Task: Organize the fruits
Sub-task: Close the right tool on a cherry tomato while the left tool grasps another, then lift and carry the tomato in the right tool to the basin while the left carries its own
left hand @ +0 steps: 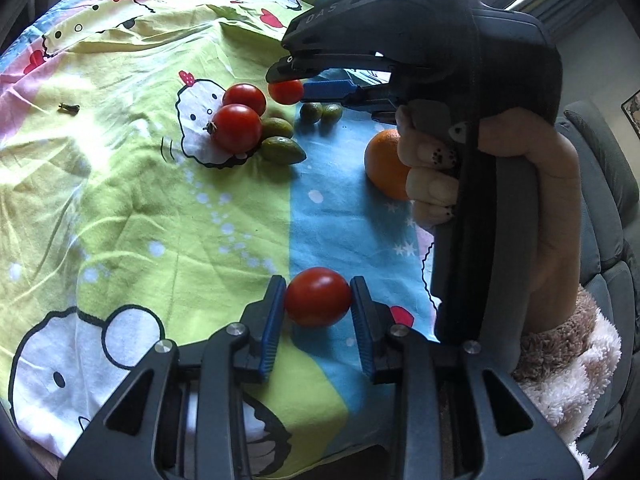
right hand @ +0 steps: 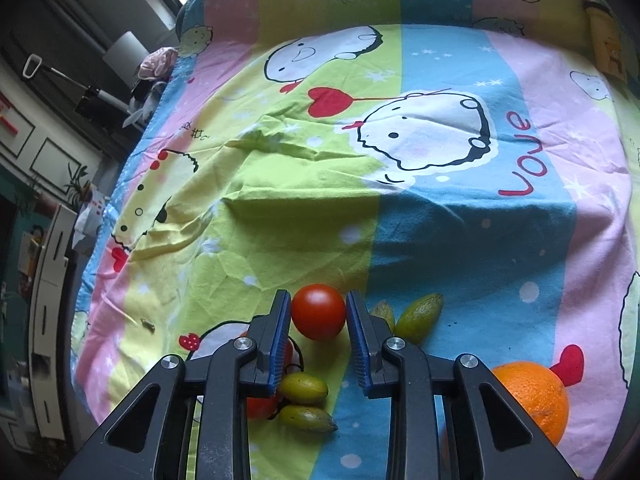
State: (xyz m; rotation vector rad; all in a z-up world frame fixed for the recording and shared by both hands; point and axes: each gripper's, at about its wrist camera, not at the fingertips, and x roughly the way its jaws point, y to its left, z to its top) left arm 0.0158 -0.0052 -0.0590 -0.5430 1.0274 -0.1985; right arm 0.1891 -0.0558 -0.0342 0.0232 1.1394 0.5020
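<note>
My left gripper (left hand: 318,286) is shut on a red tomato (left hand: 318,300) just above the cartoon-print cloth (left hand: 160,208); both blue pads touch its sides. Farther back, my right gripper (left hand: 286,84), held by a hand (left hand: 432,168), is closed on another tomato (left hand: 286,92). In the right wrist view that tomato (right hand: 318,312) sits between the pads of the right gripper (right hand: 318,300), touching both. Two more tomatoes (left hand: 240,120) lie side by side to its left. Several small green fruits (left hand: 280,148) (right hand: 304,390) lie around them. An orange (left hand: 384,164) (right hand: 532,398) rests to the right.
A small dry stem piece (left hand: 69,108) lies on the cloth at far left. A grey sofa (left hand: 600,184) stands beyond the cloth's right edge. A fluffy sleeve (left hand: 560,360) covers the wrist of the hand on the right gripper. Wide bare cloth (right hand: 400,220) stretches beyond the fruits.
</note>
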